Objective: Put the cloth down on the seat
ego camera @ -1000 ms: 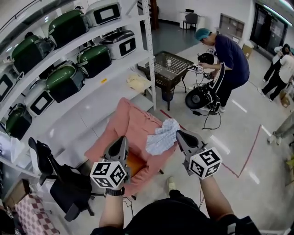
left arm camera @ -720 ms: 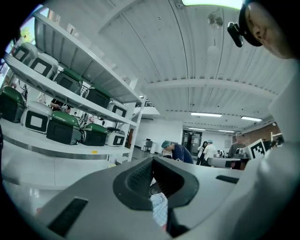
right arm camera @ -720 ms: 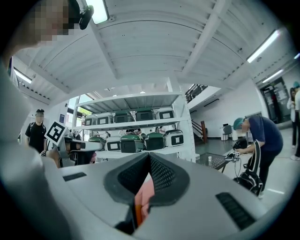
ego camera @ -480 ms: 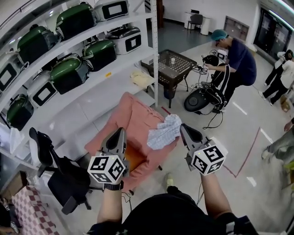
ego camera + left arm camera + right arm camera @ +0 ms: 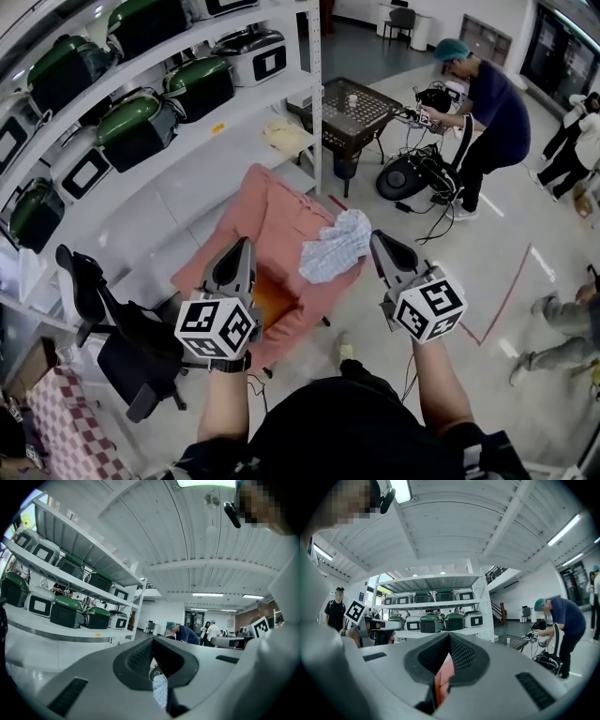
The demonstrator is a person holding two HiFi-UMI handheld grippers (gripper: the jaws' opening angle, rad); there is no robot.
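A pale blue-and-white checked cloth [image 5: 335, 246] is seen crumpled on the right edge of a chair draped in salmon-pink fabric [image 5: 267, 220] — just beside the exposed orange seat cushion [image 5: 274, 305]. The left claw [image 5: 246, 248] is held closed and empty above the chair's left side. The right claw [image 5: 378, 242] — likewise closed, with nothing gripped — is held near the cloth. White metal shelving [image 5: 187, 187] loaded with green and white appliances [image 5: 202, 86] is seen behind the chair.

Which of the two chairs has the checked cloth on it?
The salmon-pink covered armchair: the pale blue checked cloth lies on it, while the black office chair to its left shows no such cloth.
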